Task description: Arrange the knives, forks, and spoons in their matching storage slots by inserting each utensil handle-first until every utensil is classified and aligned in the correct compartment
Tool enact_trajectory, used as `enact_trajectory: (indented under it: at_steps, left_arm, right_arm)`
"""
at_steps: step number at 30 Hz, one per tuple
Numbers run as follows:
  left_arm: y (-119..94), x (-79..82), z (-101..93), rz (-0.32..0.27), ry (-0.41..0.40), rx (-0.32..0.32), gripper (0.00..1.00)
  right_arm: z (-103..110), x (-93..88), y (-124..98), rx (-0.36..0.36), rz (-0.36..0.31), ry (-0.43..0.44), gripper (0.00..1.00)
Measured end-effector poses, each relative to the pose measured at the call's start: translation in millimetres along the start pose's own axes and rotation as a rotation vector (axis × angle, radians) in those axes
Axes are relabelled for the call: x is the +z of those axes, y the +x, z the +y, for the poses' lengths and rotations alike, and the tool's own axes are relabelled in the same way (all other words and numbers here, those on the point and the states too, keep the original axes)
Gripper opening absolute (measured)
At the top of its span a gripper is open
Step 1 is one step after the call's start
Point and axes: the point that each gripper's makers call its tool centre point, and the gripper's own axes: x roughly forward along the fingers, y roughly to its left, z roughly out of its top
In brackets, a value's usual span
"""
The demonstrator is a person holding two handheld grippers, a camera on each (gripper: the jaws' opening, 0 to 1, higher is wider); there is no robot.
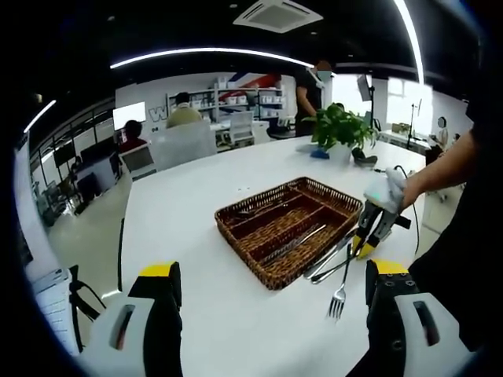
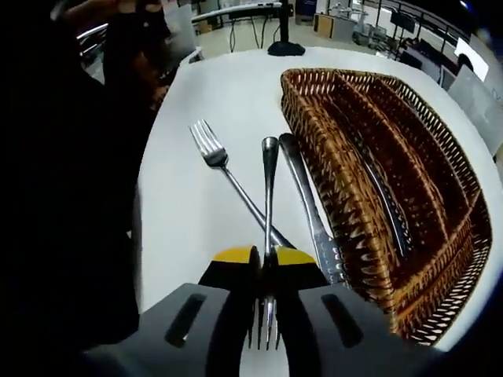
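A brown wicker cutlery basket (image 1: 271, 206) (image 2: 338, 169) with long slots sits on the white table (image 1: 181, 212). My right gripper (image 2: 267, 255) is shut on a steel fork (image 2: 269, 181) near its neck, tines toward the camera and handle pointing ahead beside the basket's wall. A second fork (image 2: 216, 157) (image 1: 339, 297) lies on the table, crossing under the held one. A knife-like utensil (image 2: 305, 192) rests against the basket's outer wall. Some cutlery (image 2: 387, 206) (image 1: 292, 245) lies in one slot. My left gripper (image 1: 273, 269) is open above the table's near side, with the right gripper (image 1: 365, 245) off to its right.
A potted plant (image 1: 339, 129) stands beyond the basket. A cable (image 1: 409, 212) trails near the table's right edge. A black lamp base (image 2: 284, 47) sits at the table's far end. People and desks fill the office behind. A person's arm (image 1: 440, 169) reaches in from the right.
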Motion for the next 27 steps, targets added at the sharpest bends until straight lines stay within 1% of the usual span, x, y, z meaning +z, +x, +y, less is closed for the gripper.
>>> enact_trajectory:
  at_steps: [5, 6, 7, 8, 12, 14, 15, 16, 17, 19, 20, 21, 22, 25, 27]
  left_arm:
    - [-3.8, 4.0, 2.6, -0.004, 0.007, 0.004, 0.99]
    - [-4.3, 3.8, 3.5, -0.004, 0.006, 0.006, 0.99]
    - [-4.5, 2.7, 4.6, 0.000, 0.008, 0.009, 0.99]
    - [-4.6, 1.9, 5.8, 0.003, 0.009, 0.010, 0.99]
    - [-5.6, 3.1, 9.4, -0.009, 0.011, 0.012, 0.99]
    - [-6.8, 0.6, 14.7, -0.012, 0.012, 0.015, 0.99]
    - [-7.8, -2.1, 18.7, -0.013, 0.012, 0.016, 0.99]
    - [-8.1, -2.9, 19.7, -0.014, 0.012, 0.017, 0.99]
    - [-8.2, -3.7, 20.5, -0.015, 0.011, 0.019, 0.99]
    - [-8.4, -5.1, 20.9, -0.012, 0.010, 0.020, 0.99]
    - [-8.5, -5.3, 20.8, -0.012, 0.010, 0.019, 0.99]
    - [-7.8, -2.8, 15.7, -0.013, 0.012, 0.019, 0.99]
    - [-7.6, -2.5, 14.6, -0.012, 0.015, 0.020, 0.99]
    - [-8.1, 4.1, 13.6, -0.035, 0.012, 0.027, 0.99]
    - [-8.7, 4.4, 14.2, -0.040, 0.011, 0.031, 0.99]
  right_arm:
    - [3.2, 1.4, 3.5, 0.004, 0.005, -0.017, 0.09]
    - [2.0, 2.0, 4.3, -0.008, 0.006, -0.008, 0.10]
    - [1.4, 3.3, 4.9, -0.017, 0.004, 0.037, 0.10]
    - [1.4, 3.8, 5.1, -0.022, 0.003, 0.061, 0.09]
    - [-4.2, 2.6, 6.3, -0.076, 0.011, 0.024, 0.04]
    - [-2.8, 2.9, 6.5, -0.077, 0.017, 0.012, 0.03]
    - [-4.7, 3.7, 6.0, -0.092, 0.021, -0.038, 0.03]
    - [-4.2, 5.6, 6.5, -0.113, 0.011, -0.098, 0.02]
    - [-3.0, 5.1, 6.5, -0.120, 0.009, -0.106, 0.02]
    - [-3.2, 3.1, 6.0, -0.118, 0.005, -0.047, 0.02]
    - [-3.6, 3.2, 6.0, -0.119, 0.001, -0.057, 0.01]
    - [-3.0, 2.9, 5.6, -0.121, -0.002, -0.057, 0.01]
    - [-2.6, 3.0, 5.6, -0.125, -0.004, -0.061, 0.01]
    - [-3.0, 2.6, 5.6, -0.129, -0.009, -0.068, 0.00]
    - [-2.4, 2.3, 5.2, -0.133, -0.010, -0.082, 0.00]
